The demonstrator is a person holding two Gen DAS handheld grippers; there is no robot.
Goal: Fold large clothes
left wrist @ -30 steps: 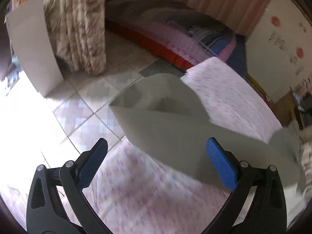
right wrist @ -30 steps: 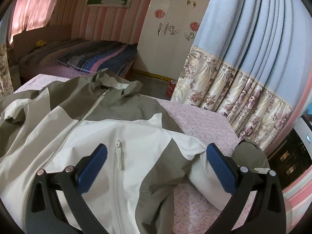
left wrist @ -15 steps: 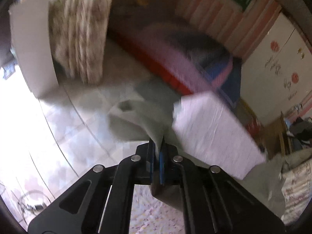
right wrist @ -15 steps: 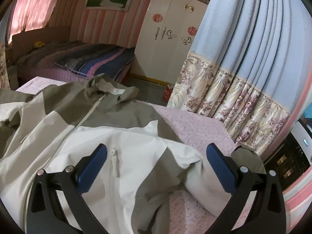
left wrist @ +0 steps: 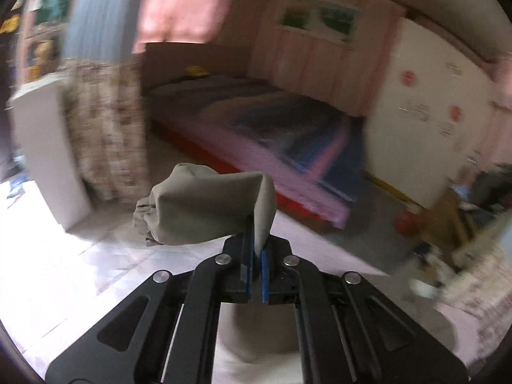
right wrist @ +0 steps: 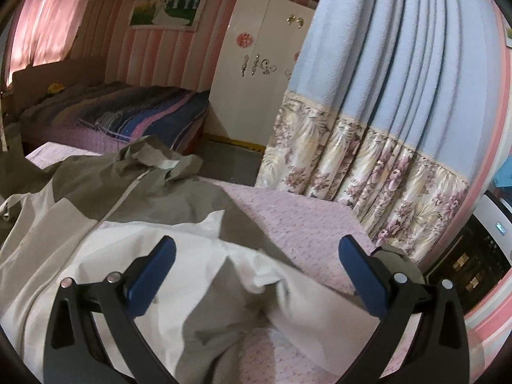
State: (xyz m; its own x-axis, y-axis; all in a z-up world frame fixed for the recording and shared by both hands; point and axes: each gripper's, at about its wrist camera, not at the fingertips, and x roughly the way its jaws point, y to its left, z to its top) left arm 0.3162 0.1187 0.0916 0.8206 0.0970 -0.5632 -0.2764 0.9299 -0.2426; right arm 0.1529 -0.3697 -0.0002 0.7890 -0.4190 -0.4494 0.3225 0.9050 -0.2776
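A large olive and white zip jacket [right wrist: 105, 224] lies spread front-up on a pink patterned table cover [right wrist: 297, 217]. My left gripper [left wrist: 255, 256] is shut on the olive sleeve end [left wrist: 204, 211] of the jacket, lifted in the air, the cloth draping over to the left. My right gripper [right wrist: 256, 268] is open and empty, hovering low over the jacket's right side, where the white and olive cloth [right wrist: 249, 288] is rumpled. The other sleeve end [right wrist: 396, 262] lies past my right finger.
A flowered and blue curtain [right wrist: 368, 160] hangs close on the right. A bed with a striped blanket [right wrist: 134, 112] and a white wardrobe [right wrist: 262, 64] stand behind. An appliance [right wrist: 473, 256] sits at the far right. A white board [left wrist: 48, 160] leans at left over tiled floor.
My left gripper closed on the olive sleeve and has lifted it, swinging upward and to the right. My right gripper has moved slightly lower and nearer over the jacket, still open.
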